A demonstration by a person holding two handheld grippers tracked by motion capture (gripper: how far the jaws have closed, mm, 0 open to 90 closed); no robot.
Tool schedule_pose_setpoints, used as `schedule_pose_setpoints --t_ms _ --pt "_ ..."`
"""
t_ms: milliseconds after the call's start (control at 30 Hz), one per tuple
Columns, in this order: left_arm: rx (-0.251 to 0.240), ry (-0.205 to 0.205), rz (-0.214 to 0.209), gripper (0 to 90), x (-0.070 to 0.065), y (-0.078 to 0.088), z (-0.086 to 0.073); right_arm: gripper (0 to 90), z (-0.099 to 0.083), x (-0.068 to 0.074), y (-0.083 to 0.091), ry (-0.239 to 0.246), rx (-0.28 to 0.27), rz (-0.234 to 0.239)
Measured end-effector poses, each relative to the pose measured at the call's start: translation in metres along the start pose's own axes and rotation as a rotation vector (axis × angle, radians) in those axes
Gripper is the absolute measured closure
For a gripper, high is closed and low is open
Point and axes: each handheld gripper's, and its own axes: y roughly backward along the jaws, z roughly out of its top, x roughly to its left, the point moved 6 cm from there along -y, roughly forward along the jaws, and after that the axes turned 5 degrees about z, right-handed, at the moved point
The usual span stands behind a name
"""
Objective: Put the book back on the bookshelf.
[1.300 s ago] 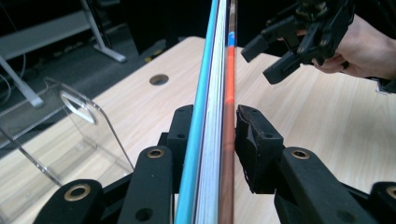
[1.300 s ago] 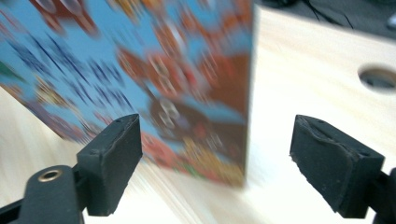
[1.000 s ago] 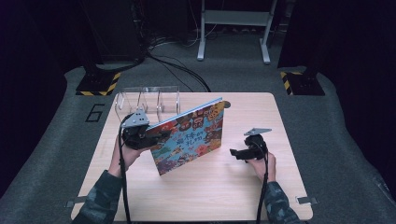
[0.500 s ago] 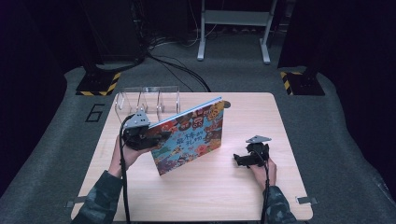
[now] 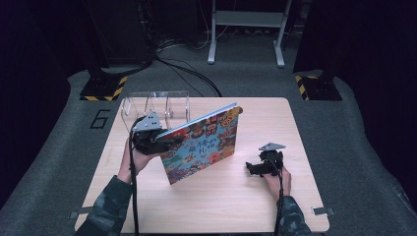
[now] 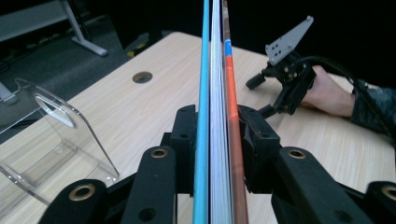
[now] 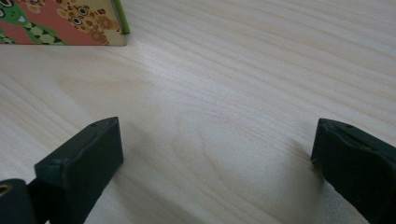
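Pale wooden desk: the left hand-held gripper clamps a thin, stiff, light picture book by its left edge, tilted mid-desk, best pinched near the spine; the right hand-held gripper rests agape, empty.

The book is cut off by the frame's top edge.

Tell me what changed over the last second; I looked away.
The right gripper sank toward the near edge of the table and rests low, its jaws having just opened wide with nothing between them. The left gripper stays clamped on the picture book, held upright on edge beside the clear acrylic rack.
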Motion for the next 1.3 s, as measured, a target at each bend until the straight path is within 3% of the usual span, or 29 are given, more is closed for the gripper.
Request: schedule_pose_setpoints --t_ms 233,400,800,1300 --pt "0.047 0.06 -0.058 79.9 0.001 -0.001 0.002 1.5 0.0 0.001 0.0 -0.005 -0.001 0.005" --pt "0.05 0.066 -0.063 80.8 0.0 -0.001 0.003 1.6 0.0 0.001 0.0 -0.004 -0.002 0.006" --pt "0.038 0.089 -0.053 81.0 0.005 -0.004 0.015 1.8 0.0 0.0 0.0 0.008 0.004 0.009" --pt "-0.004 0.118 -0.011 80.9 0.019 0.017 0.032 2.0 0.0 -0.001 0.0 0.012 0.007 0.01"
